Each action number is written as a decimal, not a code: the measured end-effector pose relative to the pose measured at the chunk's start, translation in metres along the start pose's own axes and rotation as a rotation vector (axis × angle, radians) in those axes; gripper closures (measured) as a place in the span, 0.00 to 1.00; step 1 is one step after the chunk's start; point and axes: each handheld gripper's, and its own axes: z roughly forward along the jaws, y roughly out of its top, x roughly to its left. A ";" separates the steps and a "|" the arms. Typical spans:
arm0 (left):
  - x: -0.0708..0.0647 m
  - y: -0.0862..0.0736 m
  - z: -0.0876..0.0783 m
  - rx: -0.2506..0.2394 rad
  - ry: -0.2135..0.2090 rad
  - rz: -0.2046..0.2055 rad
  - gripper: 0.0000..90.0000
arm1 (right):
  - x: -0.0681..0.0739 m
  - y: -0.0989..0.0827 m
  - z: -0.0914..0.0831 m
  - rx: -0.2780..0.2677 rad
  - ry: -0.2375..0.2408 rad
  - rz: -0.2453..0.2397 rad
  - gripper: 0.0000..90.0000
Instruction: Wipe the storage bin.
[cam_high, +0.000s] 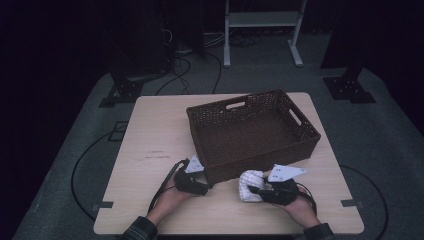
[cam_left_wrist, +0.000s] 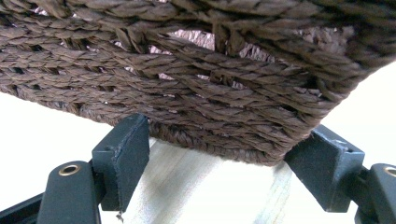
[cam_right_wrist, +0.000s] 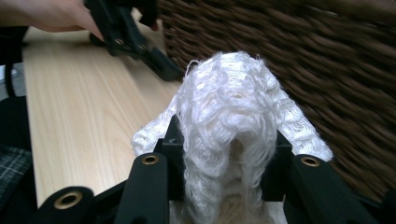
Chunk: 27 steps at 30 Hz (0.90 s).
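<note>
A dark brown woven basket (cam_high: 235, 102) stands empty on the wooden table. My left gripper (cam_high: 202, 180) is at the basket's near left corner. In the left gripper view its jaws (cam_left_wrist: 219, 158) stand wide apart on either side of the basket's corner (cam_left_wrist: 196, 93), and both pads touch the weave. My right gripper (cam_high: 252, 190) is just in front of the basket's near wall. It is shut on a white knitted cloth (cam_high: 248, 184), which bunches up between its jaws (cam_right_wrist: 224, 158) as a fluffy white mound (cam_right_wrist: 229, 107).
The light wooden table (cam_high: 150, 145) has bare room left of the basket. A white metal stand (cam_high: 262, 20) and black cables (cam_high: 185, 70) are on the floor behind it. The left gripper (cam_right_wrist: 154, 60) and its hand appear at the top left of the right gripper view.
</note>
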 end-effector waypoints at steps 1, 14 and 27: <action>0.000 0.000 0.000 -0.001 0.000 -0.001 0.26 | -0.002 -0.002 -0.003 0.002 -0.013 0.005 0.69; 0.001 0.000 0.000 -0.002 0.000 0.005 0.26 | -0.025 -0.040 -0.043 0.010 -0.138 0.108 0.69; 0.000 -0.002 -0.021 -0.006 -0.023 0.042 0.38 | -0.029 -0.052 -0.048 0.027 -0.161 0.137 0.69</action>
